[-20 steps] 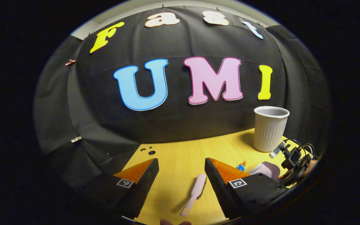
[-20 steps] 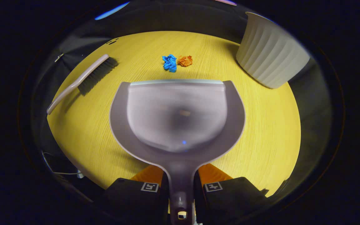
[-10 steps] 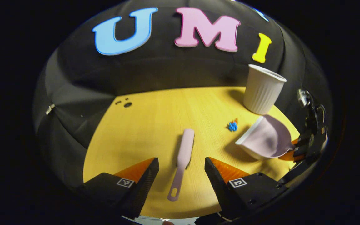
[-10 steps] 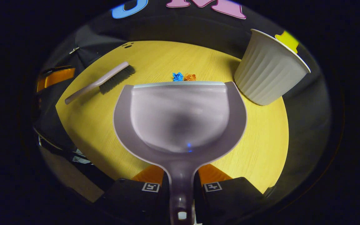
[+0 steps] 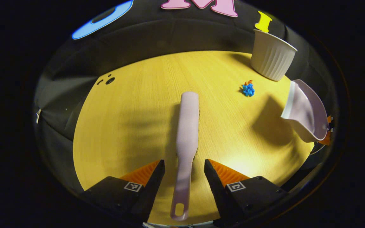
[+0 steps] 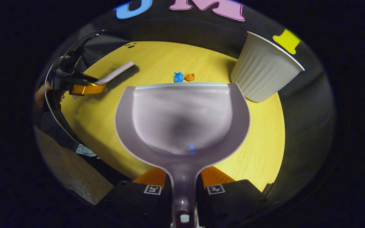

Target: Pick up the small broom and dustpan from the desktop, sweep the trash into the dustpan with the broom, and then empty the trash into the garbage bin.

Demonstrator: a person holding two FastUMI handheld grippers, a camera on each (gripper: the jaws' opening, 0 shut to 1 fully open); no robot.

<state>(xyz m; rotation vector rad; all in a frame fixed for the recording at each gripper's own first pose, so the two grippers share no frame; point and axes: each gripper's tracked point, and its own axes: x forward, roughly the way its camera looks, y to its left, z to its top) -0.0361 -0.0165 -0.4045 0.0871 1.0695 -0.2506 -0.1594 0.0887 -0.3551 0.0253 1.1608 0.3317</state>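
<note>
- Broadly, the yellow desktop (image 5: 131,126) is carrying everything: the ribbed garbage bin (image 5: 272,55) is standing upright at its far edge, with the trash lying in the open a little in front of it.
- The dustpan (image 6: 182,117) is sitting in the right gripper (image 6: 184,186), whose jaws are pressing on its handle from both sides; the pan's front lip is pointing toward the trash and looks raised off the wood.
- The small broom (image 5: 187,133) is lying flat on the desktop, well apart from the dustpan, its handle running back between the fingers of the left gripper (image 5: 182,180).
- Those left jaws are standing wide, one on each side of the handle and touching neither side, so the broom is not yet being held.
- The trash is two small crumpled scraps, the blue scrap (image 6: 178,77) and the orange scrap (image 6: 189,76), touching each other just beyond the pan's lip.
- My judgement on risk: the handle is thin and rounded, so closing off-centre could be rolling or skidding it away; gripping too near the end may be leaving the bristle head sagging, and a hard sweep could be flicking the light scraps past the pan.
</note>
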